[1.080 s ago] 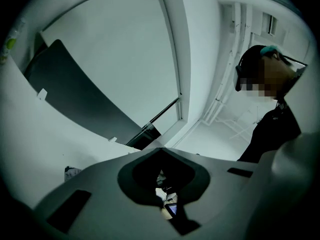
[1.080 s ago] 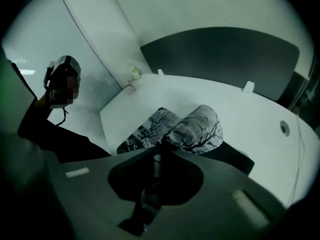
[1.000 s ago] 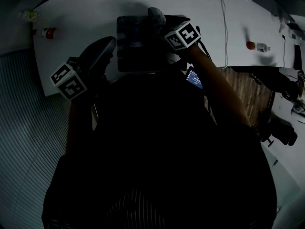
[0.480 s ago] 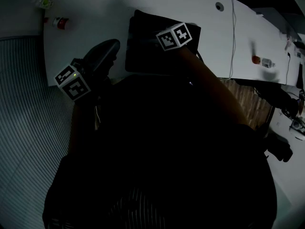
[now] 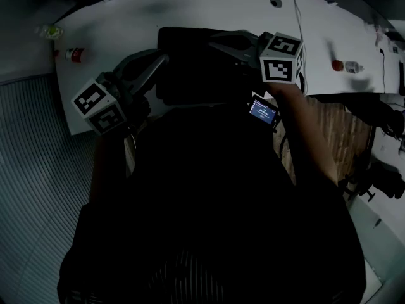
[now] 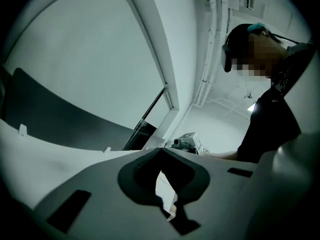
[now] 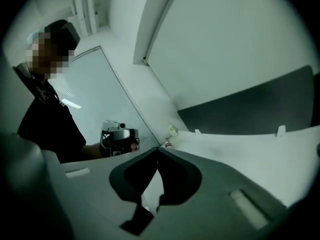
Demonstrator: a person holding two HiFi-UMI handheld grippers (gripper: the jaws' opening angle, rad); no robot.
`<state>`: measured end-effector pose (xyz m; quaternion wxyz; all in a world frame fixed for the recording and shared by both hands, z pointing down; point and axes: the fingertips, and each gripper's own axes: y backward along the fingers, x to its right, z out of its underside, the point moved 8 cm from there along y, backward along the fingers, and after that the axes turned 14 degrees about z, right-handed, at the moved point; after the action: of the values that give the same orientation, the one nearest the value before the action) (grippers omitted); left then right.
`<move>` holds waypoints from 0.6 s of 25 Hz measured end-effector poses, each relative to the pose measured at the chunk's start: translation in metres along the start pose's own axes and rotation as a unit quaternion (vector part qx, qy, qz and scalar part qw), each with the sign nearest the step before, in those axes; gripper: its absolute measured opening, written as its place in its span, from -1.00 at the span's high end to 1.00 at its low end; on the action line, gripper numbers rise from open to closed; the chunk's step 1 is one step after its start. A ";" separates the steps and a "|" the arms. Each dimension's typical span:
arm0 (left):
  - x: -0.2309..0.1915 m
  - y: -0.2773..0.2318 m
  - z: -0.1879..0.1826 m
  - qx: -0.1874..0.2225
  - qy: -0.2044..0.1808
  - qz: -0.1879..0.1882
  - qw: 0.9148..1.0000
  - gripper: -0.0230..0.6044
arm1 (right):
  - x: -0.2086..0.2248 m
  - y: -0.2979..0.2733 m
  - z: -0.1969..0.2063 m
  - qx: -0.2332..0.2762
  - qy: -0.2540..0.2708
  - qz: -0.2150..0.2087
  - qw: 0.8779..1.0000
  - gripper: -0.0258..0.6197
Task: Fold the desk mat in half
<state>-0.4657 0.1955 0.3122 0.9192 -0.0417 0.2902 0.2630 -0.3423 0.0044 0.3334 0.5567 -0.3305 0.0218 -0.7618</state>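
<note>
1. Desk mat (image 5: 190,75) lies dark and flat on the white table (image 5: 126,24), beneath both grippers.
2. Left gripper (image 5: 158,63) has its jaws clenched on nothing; right gripper (image 5: 218,43) has just snapped its jaws closed, empty too.
3. Looks thin, limp and light (probably rubbery), so pinch an edge corner.

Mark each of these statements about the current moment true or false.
1. The dark desk mat lies on the white desk. True.
2. The right hand-held gripper has its jaws wide apart. False: they have just been closing and are now shut, tips together, with nothing between them.
3. A small bottle with red on it stands near the desk's left end in the head view. True.
4. The left hand-held gripper clamps a corner of the desk mat. False: its jaws are shut with nothing between them.
</note>
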 end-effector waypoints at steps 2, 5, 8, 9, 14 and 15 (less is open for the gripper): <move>-0.005 -0.017 -0.004 0.005 0.006 -0.002 1.000 0.90 | 0.001 0.022 -0.002 0.009 0.029 0.029 0.999 0.91; -0.010 -0.042 -0.008 0.005 0.017 -0.007 1.000 0.90 | 0.001 0.046 0.004 0.025 0.052 0.070 0.996 0.91; -0.004 -0.053 -0.006 -0.017 0.011 0.014 1.000 0.90 | -0.009 0.058 0.015 0.049 0.048 0.099 0.993 0.91; -0.003 -0.060 -0.004 -0.025 0.009 0.023 0.999 0.90 | -0.007 0.064 0.018 0.055 0.044 0.104 0.992 0.91; -0.004 -0.088 0.005 -0.058 0.006 0.035 0.998 0.90 | 0.011 0.095 0.025 0.082 0.027 0.119 0.989 0.91; -0.003 -0.088 0.006 -0.063 0.007 0.036 0.997 0.90 | 0.012 0.098 0.026 0.086 0.025 0.122 0.988 0.91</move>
<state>-0.4199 0.1196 0.3122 0.9025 -0.0908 0.2807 0.3138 -0.2492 -0.0342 0.3199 0.6714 -0.2571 0.0104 -0.6949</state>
